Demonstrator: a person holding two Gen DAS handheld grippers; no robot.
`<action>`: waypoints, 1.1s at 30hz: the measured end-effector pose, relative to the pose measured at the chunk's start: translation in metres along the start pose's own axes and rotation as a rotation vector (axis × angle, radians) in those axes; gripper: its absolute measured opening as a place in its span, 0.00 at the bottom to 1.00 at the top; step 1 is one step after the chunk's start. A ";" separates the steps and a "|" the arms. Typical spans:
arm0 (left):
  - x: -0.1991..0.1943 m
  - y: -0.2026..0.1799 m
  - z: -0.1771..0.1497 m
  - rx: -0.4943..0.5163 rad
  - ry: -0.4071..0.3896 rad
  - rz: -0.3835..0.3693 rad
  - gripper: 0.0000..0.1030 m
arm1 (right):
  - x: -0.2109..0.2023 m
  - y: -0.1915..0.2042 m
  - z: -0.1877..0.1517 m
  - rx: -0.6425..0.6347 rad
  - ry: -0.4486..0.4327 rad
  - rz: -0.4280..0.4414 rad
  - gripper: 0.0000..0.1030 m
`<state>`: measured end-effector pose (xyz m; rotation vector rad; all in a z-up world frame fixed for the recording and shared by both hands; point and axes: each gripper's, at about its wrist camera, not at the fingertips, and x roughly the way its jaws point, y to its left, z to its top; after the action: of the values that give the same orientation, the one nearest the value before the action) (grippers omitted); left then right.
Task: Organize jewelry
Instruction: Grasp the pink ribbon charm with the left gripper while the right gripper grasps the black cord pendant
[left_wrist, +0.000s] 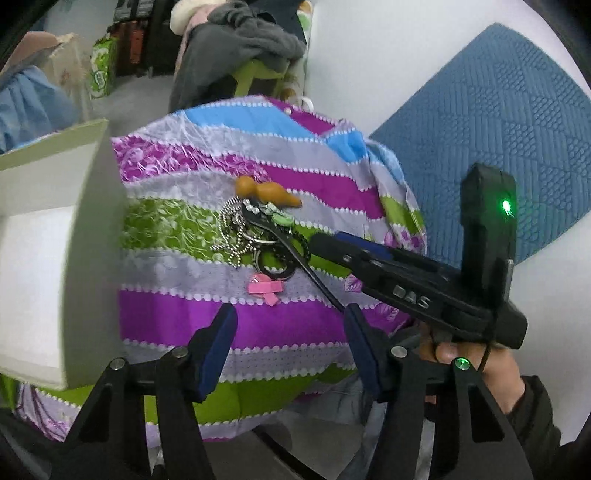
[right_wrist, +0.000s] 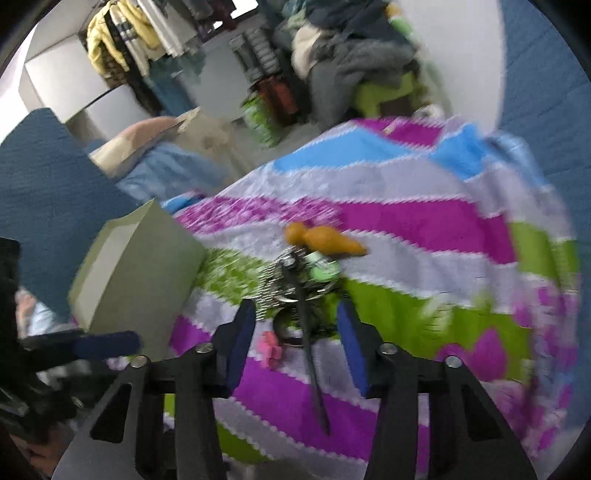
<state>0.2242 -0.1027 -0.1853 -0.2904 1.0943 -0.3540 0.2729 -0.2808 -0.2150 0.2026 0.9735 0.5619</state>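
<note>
Blue-padded fingers of the left gripper (left_wrist: 290, 350) stand wide apart and hold nothing, hovering at the near edge of the striped cloth (left_wrist: 177, 317). From the right the right gripper (right_wrist: 295, 343) reaches in low, its fingers also spread with nothing between the pads; seen from the left wrist its tip points at the heap, though that view hides how its fingers stand.

Just beyond both sets of fingers lies the jewelry pile (left_wrist: 255, 236), a tangle in the middle of the cloth: a silver ball chain (left_wrist: 231, 230), dark rings, a green charm (left_wrist: 282, 220), and a long black strap (left_wrist: 295, 258) running from the heap back toward the near edge. A pink ribbon piece (left_wrist: 264, 288) sits on the near side of the tangle, and an orange gourd pendant (left_wrist: 267, 192) lies on the far side, touching it. To the left, close to the cloth's edge, an open white box (left_wrist: 55, 236) waits.

To my eye the step is picking one piece out of the knot. Best, I think, to go for something on the outside, the ribbon or the gourd, rather than the chain, which looks likely to drag its neighbours along. The right wrist view is blurred, so slowing before closing would help, and the free claw could pin the heap down.
</note>
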 end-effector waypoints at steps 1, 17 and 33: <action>0.005 0.000 0.001 -0.001 0.005 0.002 0.57 | 0.005 -0.002 0.002 0.002 0.021 0.003 0.32; 0.085 0.029 0.004 -0.035 0.099 0.053 0.54 | 0.066 -0.008 0.010 -0.125 0.203 0.031 0.07; 0.096 0.027 0.005 -0.001 0.056 0.048 0.34 | 0.047 -0.014 0.010 -0.070 0.176 0.071 0.07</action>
<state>0.2725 -0.1180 -0.2719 -0.2561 1.1548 -0.3208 0.3063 -0.2664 -0.2496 0.1271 1.1189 0.6860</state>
